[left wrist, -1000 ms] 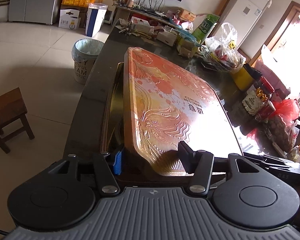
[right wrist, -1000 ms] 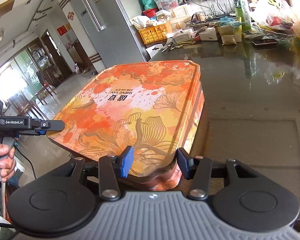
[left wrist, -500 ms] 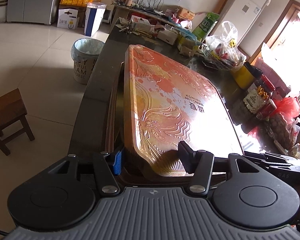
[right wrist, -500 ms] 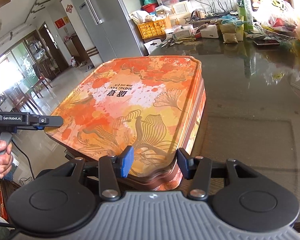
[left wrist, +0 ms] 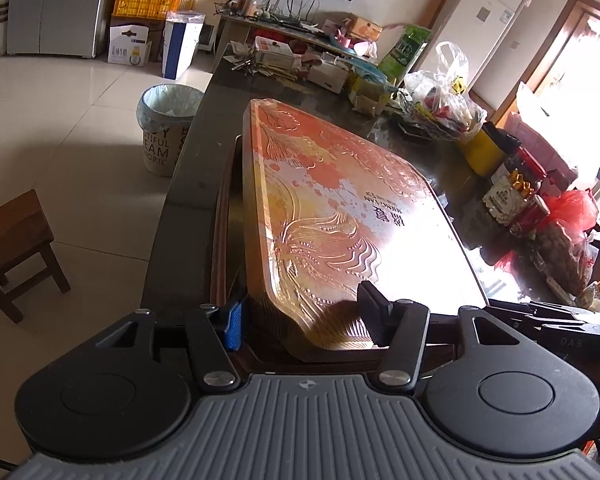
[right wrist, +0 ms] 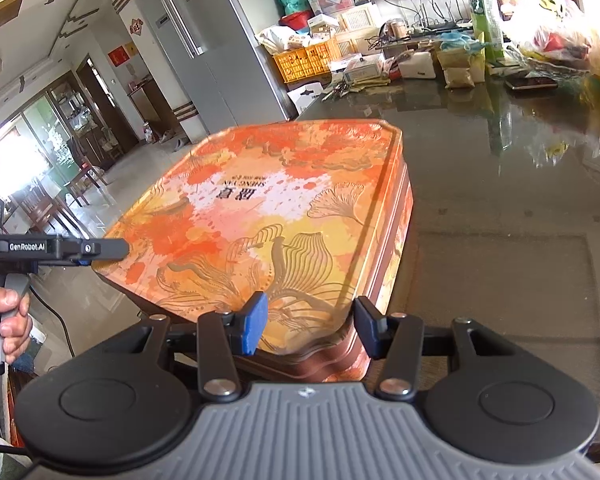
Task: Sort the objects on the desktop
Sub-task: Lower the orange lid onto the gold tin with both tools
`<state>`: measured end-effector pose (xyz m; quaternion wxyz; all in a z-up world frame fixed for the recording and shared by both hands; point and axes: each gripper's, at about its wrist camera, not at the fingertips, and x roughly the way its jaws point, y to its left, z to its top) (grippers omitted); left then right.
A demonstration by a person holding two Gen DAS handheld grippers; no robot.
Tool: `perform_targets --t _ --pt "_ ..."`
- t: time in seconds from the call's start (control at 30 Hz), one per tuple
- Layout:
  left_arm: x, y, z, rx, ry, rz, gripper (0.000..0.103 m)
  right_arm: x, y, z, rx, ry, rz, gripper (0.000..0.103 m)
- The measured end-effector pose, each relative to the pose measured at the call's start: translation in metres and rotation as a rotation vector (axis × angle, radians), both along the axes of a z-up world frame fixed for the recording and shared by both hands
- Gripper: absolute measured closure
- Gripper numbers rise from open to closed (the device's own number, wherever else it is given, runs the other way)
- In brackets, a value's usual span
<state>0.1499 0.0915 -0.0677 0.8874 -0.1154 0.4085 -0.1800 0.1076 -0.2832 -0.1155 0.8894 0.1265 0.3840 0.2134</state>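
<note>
Nearby, both hand-held grippers (left wrist: 300, 314) (right wrist: 310, 326) open astride the orange tin lid (right wrist: 268, 216), cluttered bags (left wrist: 444, 104) beyond on the dark table (right wrist: 500, 184).

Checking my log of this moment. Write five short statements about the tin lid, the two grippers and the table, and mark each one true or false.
1. The orange lid is tilted, with its side toward the left gripper raised off the base. True.
2. The right gripper is nowhere near the lid. False: its fingers straddle the lid's near corner.
3. A hand holds the left gripper's handle, seen in the right wrist view. True.
4. The glossy dark table holds nothing but the tin. False: bags, boxes and jars crowd its far end and one side.
5. The lid is plain blue. False: it is orange with gold leaf patterns and printed characters.
</note>
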Motion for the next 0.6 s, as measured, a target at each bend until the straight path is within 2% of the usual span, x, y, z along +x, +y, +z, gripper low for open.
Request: perform_targets --t 0.2,0.6 --pt "0.0015 0.0036 -0.0032 -0.022 0.007 0.001 0.039 -0.0012 0.0021 0.0070 -0.012 -0.007 0.005 0.053" --pt "0.0015 0.0022 -0.0029 -0.005 0.007 0.001 0.039 0.0023 0.0015 0.0059 -0.021 -0.001 0.000 0.053"
